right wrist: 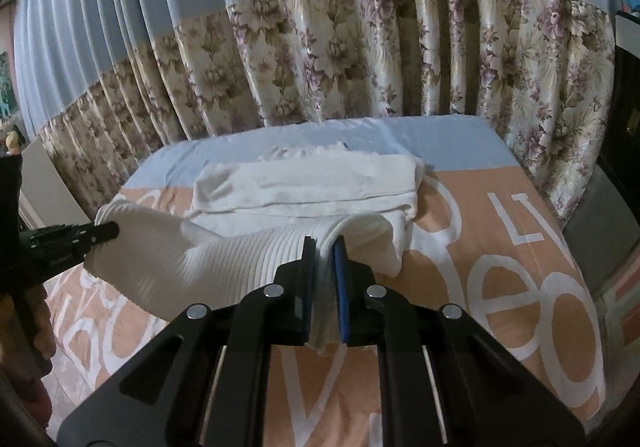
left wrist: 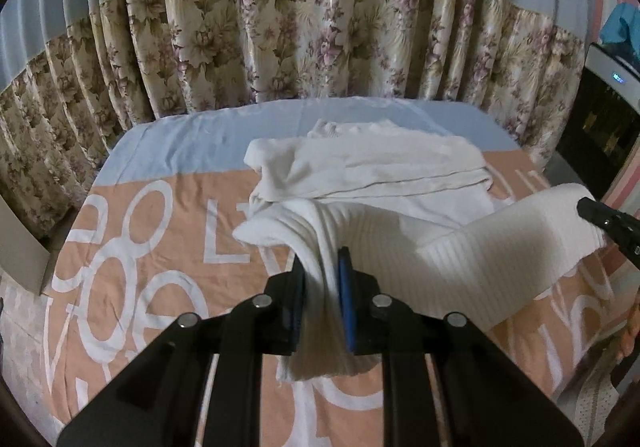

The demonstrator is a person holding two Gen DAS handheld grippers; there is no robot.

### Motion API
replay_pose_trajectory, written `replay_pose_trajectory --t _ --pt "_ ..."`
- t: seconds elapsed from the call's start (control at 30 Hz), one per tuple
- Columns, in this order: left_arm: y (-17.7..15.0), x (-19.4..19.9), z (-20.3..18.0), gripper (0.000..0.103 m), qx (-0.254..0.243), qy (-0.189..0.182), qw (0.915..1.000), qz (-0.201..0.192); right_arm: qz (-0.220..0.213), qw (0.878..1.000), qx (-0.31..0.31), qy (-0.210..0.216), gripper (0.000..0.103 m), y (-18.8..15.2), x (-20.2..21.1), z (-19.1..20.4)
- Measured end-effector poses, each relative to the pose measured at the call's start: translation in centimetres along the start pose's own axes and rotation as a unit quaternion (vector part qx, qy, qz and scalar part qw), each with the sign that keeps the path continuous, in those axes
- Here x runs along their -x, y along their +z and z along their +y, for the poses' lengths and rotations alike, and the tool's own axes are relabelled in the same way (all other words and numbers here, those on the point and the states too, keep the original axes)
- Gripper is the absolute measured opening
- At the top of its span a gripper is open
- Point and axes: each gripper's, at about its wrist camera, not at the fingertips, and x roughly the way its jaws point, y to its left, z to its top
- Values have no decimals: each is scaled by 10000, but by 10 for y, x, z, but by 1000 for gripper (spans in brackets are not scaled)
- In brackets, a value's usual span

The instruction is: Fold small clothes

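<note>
Your left hand-held gripper [left wrist: 322,267] is clamped on one end of the white ribbed garment [left wrist: 440,247], lifted off the bed [left wrist: 160,231]. The cloth spans across to your right hand-held gripper [right wrist: 324,259], clamped on the other end. Behind the raised edge, the rest of the garment lies bunched on the peach-and-blue sheet, before the floral curtain [left wrist: 280,39].
</note>
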Motion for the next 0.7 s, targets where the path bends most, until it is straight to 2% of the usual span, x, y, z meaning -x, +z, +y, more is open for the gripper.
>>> replay_pose_trajectory --t 0.23,0.4,0.5,0.57,0.7 --pt "-11 24 4 16 169 -81 9998 -70 -83 9999 -50 109 10 -2 23 3" --pt "-18 26 4 16 158 -144 9998 33 -114 9999 -20 111 10 -3 31 6" --pt "-16 13 4 16 78 -53 9999 92 -40 10000 -20 55 10 -1 21 4" --pt "-10 0 6 16 101 -141 9997 196 54 9999 -69 84 10 0 9 0" --pt "11 -29 5 16 -18 -138 9994 315 202 9995 -180 140 10 11 -23 -10"
